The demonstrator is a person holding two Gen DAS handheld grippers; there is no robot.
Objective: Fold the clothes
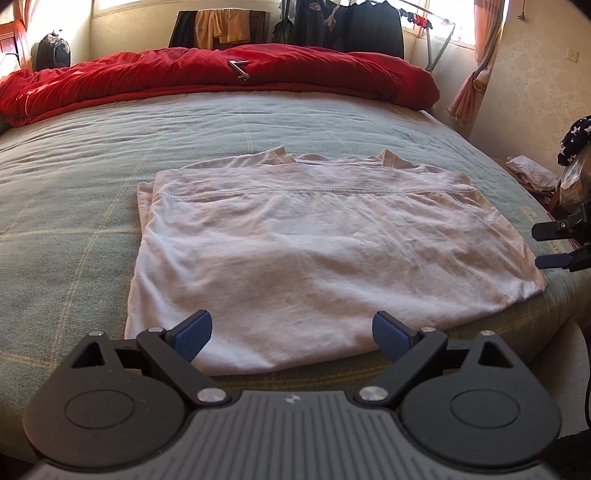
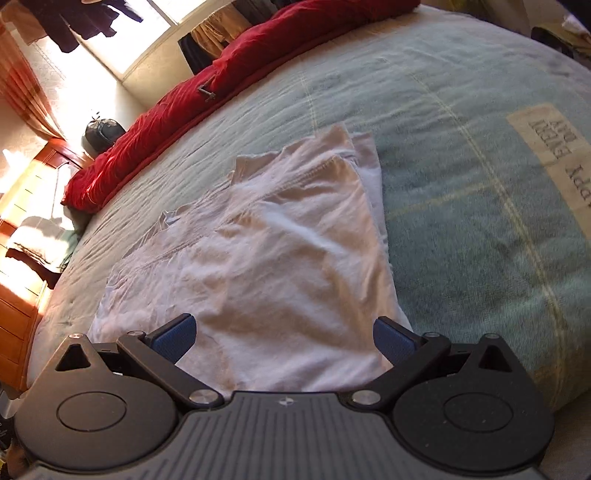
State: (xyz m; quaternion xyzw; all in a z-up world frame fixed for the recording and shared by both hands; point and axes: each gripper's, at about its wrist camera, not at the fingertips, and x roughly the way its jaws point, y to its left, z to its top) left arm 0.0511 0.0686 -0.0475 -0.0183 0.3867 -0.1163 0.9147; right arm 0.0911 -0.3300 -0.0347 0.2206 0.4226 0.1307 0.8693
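A pale pink T-shirt [image 1: 314, 251] lies folded flat on the grey-green bedspread [image 1: 92, 166], its hem turned up toward the collar. My left gripper [image 1: 291, 336] hovers open over the shirt's near edge, nothing between its blue pads. At the right edge of the left wrist view my right gripper [image 1: 554, 245] shows, fingers apart, beside the shirt's right corner. In the right wrist view the same T-shirt [image 2: 266, 258] stretches away, and my right gripper [image 2: 282, 338] stands open above its near end.
A rumpled red duvet [image 1: 221, 77] lies across the far end of the bed, a small metal object [image 1: 239, 69] on it. Dark clothes [image 1: 347, 29] hang on a rack behind. A wooden dresser [image 2: 18, 295] stands left of the bed. Bags and cloth [image 1: 532, 171] sit at the right.
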